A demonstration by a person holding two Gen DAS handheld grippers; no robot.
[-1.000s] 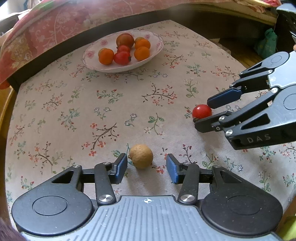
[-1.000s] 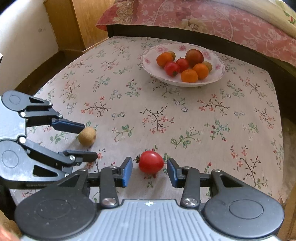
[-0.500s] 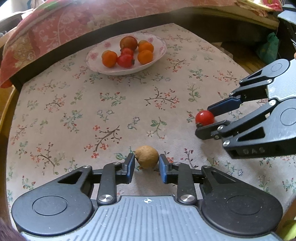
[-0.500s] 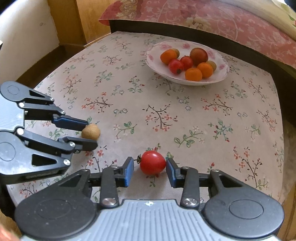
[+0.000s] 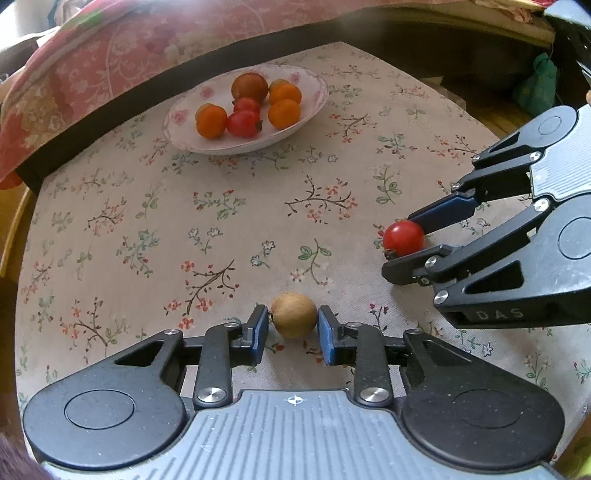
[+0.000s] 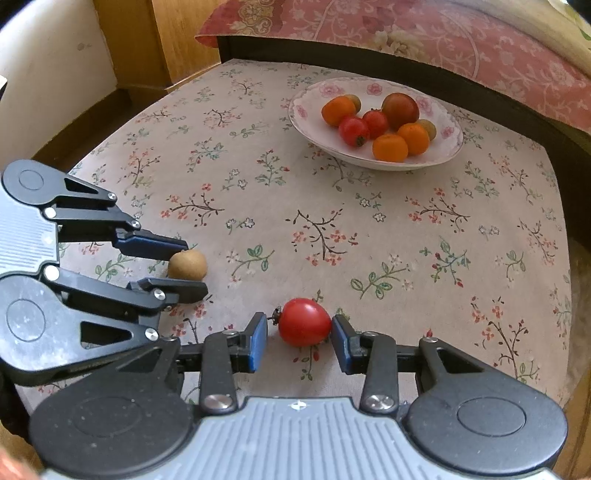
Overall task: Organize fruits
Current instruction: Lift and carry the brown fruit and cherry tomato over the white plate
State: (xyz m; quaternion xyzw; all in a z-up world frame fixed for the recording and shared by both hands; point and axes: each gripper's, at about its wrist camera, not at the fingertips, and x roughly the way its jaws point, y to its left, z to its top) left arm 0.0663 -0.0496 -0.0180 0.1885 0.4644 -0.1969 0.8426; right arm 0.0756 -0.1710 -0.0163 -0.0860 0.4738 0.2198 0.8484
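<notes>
Two fruits sit clamped — brown fruit [image 5: 294,314] in left hand-held gripper [image 5: 292,330], tomato [image 6: 304,322] in right hand-held gripper [image 6: 299,338]; bowl [image 6: 443,155] lies straight ahead of both, the right nearer.

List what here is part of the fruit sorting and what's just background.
Job: tan fruit in left claw; red tomato in right claw; bowl of fruit.
Background: floral tablecloth; pink bedspread; green bag.
</notes>
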